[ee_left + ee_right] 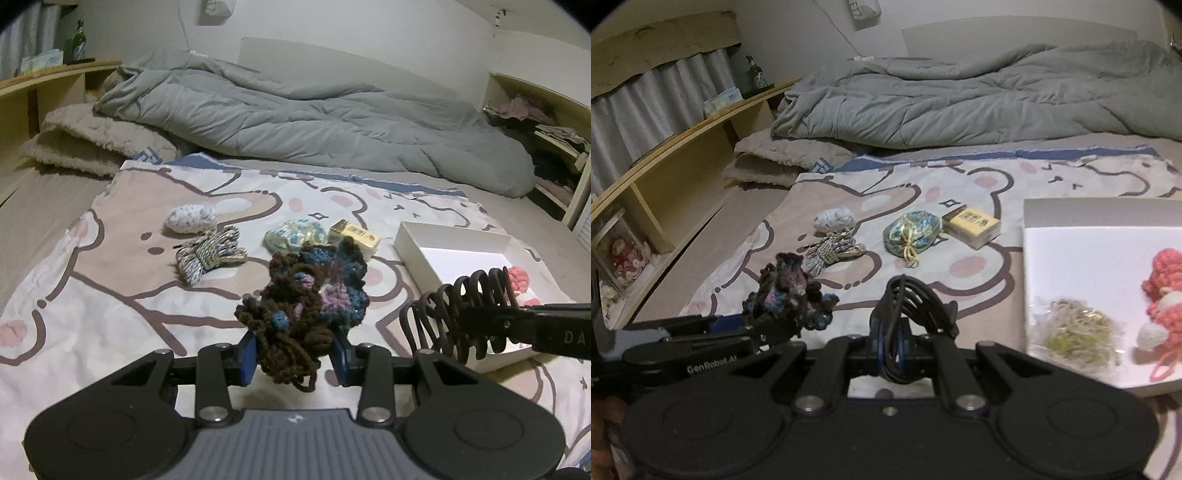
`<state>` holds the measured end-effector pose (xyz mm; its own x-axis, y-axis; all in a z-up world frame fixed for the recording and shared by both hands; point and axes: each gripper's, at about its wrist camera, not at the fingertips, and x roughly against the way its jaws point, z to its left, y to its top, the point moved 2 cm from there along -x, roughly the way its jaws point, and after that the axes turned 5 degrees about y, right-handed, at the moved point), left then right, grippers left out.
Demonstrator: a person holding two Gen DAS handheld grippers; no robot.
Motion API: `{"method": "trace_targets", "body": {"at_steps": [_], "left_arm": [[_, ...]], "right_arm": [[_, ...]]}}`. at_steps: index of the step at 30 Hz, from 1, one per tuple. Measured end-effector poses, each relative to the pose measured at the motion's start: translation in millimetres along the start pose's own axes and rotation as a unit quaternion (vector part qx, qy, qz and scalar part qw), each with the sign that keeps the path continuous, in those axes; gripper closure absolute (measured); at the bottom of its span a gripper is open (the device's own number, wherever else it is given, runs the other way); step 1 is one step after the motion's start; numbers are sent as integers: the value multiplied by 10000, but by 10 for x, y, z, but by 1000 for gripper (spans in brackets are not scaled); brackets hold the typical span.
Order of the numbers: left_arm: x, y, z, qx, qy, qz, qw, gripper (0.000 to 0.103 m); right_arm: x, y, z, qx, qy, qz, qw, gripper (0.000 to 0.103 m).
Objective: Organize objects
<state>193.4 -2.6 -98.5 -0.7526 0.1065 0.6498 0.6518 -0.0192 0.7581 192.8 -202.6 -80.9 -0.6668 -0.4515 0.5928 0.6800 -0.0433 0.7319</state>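
Gripping a dark brown and blue crocheted piece (306, 306) between its blue pads, the left gripper (295, 354) holds the yarn bundle clear above the bed's cartoon bear sheet (110, 295). Loose brown strands hang down between the fingers. The right gripper (892, 350) is pressed tight on a coiled black cable (908, 306), whose loops stand up from the pinch; in the left wrist view that coil (465, 310) juts out at the right, just over the near edge of the white box (424, 240).

The white box sits on the sheet at the right, open at the top. Inside it lie a pink crocheted toy (1167, 295) with white parts and a pale tangle of thread in a clear bag (1078, 332), side by side.

On the sheet, left of the box, lie four loose things: a yellow small carton (971, 223) nearest the box, a light blue and yellow yarn bundle (912, 234) beside it, a striped twisted cord bundle (831, 251), and a white speckled yarn ball (833, 219) just behind the cord.

A rumpled grey duvet (314, 118) fills the far part of the bed, with a folded beige fleece blanket (92, 140) at its left. A wooden shelf (683, 162) runs along the left side, with a green bottle (77, 40) on top.
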Motion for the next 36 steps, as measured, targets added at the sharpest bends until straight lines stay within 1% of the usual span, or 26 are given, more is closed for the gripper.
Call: {"method": "trace_targets", "body": {"at_steps": [8,14,26,31,36], "left_arm": [[108,109,-333,-311,-86,-125,9994,62],[116,190,-672,-524,-253,-196,9981,62],[60,283,-1385,-842,-715,-250,9936,62],[-29,342,-1679,-921,-891,-256,9914,62],[-171,357,-1924,-963,-1032,-146,9899,62]], "right_arm": [[325,3,-213,119,-67,-64,9999,95],[587,8,-483,215,-349,-124,9991,95],[1067,28,-1078,153,-795,-343,9961,95],[1203,47,-1310,171,-1024,-377,9939,95],[1281,51,-1540,301,-1319,-292,9904,95]]}}
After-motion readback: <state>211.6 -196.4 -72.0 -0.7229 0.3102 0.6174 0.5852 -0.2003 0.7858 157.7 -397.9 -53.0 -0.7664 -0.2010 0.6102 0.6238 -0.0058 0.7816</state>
